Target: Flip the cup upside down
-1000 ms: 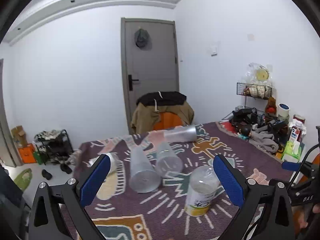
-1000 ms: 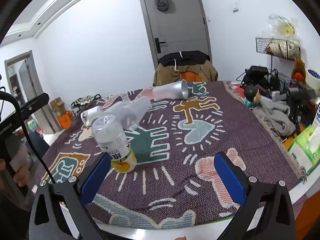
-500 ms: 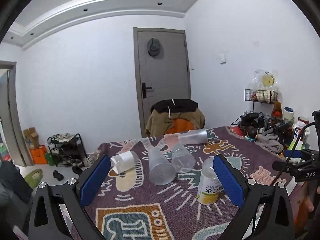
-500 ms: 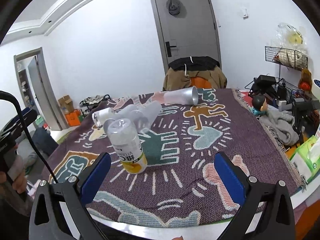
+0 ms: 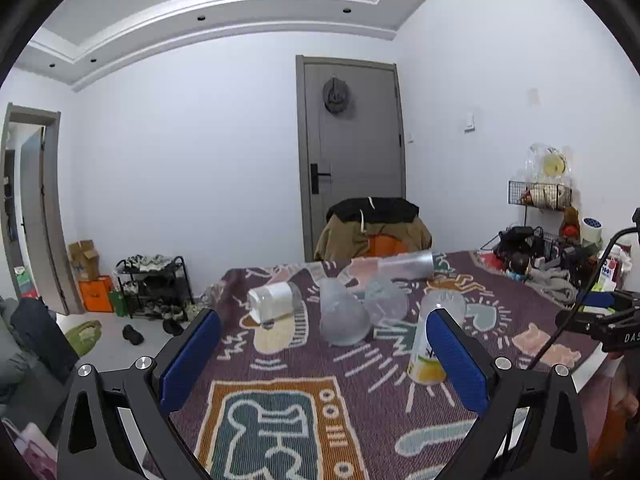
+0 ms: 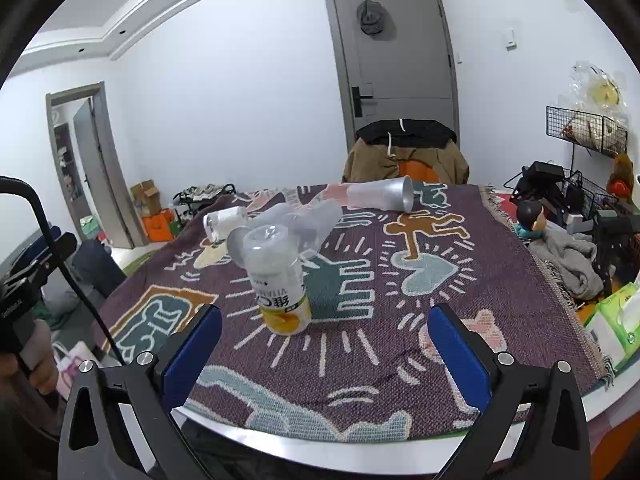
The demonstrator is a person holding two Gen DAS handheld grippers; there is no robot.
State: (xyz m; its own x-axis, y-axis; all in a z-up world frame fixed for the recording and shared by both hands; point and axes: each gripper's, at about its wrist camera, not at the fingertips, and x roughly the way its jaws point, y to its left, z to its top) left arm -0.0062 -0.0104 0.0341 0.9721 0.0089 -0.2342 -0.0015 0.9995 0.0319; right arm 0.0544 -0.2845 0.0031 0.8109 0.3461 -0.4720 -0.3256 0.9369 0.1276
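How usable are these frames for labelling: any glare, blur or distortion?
Left wrist view: even soft light, sharp, strong fisheye bending the door and black corners. Right wrist view: same bending, mild sheen on the silver cup; the translucent cups blur together.

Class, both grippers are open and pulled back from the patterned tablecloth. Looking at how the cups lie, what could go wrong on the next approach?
1. The two frosted cups lie on their sides touching, so grabbing one could roll the other.
2. The yellow-labelled cup already stands inverted and looks tilted; a jaw brushing past might topple it.
3. The silver cup lies on its side near the far edge and might roll off.
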